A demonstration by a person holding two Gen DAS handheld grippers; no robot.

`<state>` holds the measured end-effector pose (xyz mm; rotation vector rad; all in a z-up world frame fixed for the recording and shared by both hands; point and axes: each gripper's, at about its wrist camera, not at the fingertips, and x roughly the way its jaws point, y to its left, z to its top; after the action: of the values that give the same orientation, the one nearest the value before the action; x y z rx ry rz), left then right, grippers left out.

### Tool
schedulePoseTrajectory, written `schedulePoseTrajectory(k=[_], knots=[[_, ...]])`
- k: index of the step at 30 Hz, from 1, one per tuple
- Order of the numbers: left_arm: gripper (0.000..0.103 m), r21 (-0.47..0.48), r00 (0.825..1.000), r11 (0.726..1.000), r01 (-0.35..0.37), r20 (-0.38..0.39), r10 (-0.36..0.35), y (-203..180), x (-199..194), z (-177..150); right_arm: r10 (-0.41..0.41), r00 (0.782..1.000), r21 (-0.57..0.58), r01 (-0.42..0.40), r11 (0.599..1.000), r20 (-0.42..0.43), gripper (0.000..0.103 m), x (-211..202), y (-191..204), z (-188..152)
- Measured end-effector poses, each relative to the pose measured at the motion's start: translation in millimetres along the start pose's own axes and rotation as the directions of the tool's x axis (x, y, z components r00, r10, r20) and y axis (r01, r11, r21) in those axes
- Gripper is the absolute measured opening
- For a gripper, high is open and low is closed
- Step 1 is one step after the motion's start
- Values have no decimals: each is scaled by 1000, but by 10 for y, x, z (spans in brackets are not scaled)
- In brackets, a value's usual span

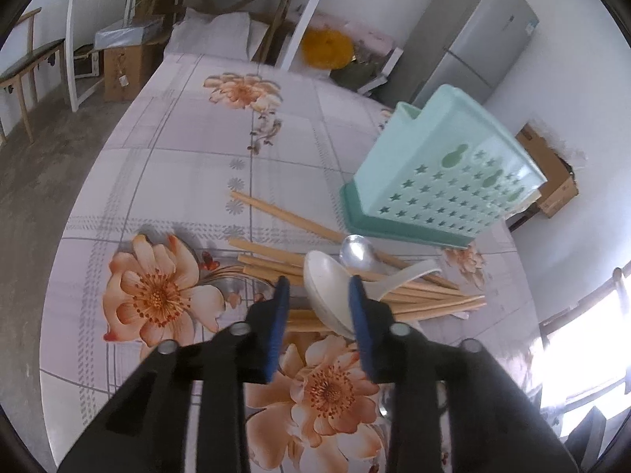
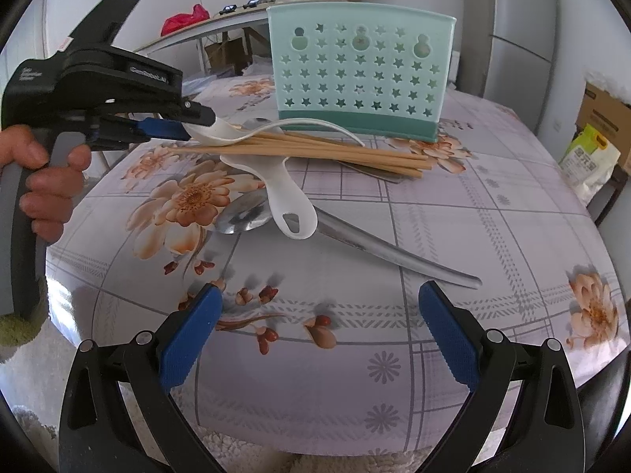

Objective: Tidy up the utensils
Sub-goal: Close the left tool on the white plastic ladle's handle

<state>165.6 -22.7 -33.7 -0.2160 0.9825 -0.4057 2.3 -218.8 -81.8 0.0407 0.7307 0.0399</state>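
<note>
Left fingers (image 1: 317, 287) pinching the white ceramic spoon (image 1: 329, 295) bowl atop wooden chopsticks (image 2: 315, 149); right fingers (image 2: 317, 313) spread wide, holding nothing.

A home: floral-clothed table (image 2: 434, 236), fridge (image 1: 473, 39), cardboard boxes (image 1: 122, 71).

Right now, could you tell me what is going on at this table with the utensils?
A person is sorting utensils with two handheld grippers. The left gripper has closed on the bowl of a white spoon lying on the chopsticks. The right gripper hangs open over the tablecloth, holding nothing. A metal spoon lies on the cloth, and the green holder looks empty.
</note>
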Motion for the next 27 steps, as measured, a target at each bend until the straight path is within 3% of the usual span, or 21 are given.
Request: schedulePoseTrajectory(k=[8,19,27], knots=[[5,-7,999,999,-45,12,45,-1,-14,22,6,1000,2,-6,1000,7,95,7,-20,-8],[4,-6,991,1000,-12,136,13,-103,-269,-11,8,1000,2,-8,1000,14,95,5,-20,-21],[4,53,970,999,-6,244,-7,-278,-540,-28,8,1000,2,-8,1000,14,95,5,-21,-20]])
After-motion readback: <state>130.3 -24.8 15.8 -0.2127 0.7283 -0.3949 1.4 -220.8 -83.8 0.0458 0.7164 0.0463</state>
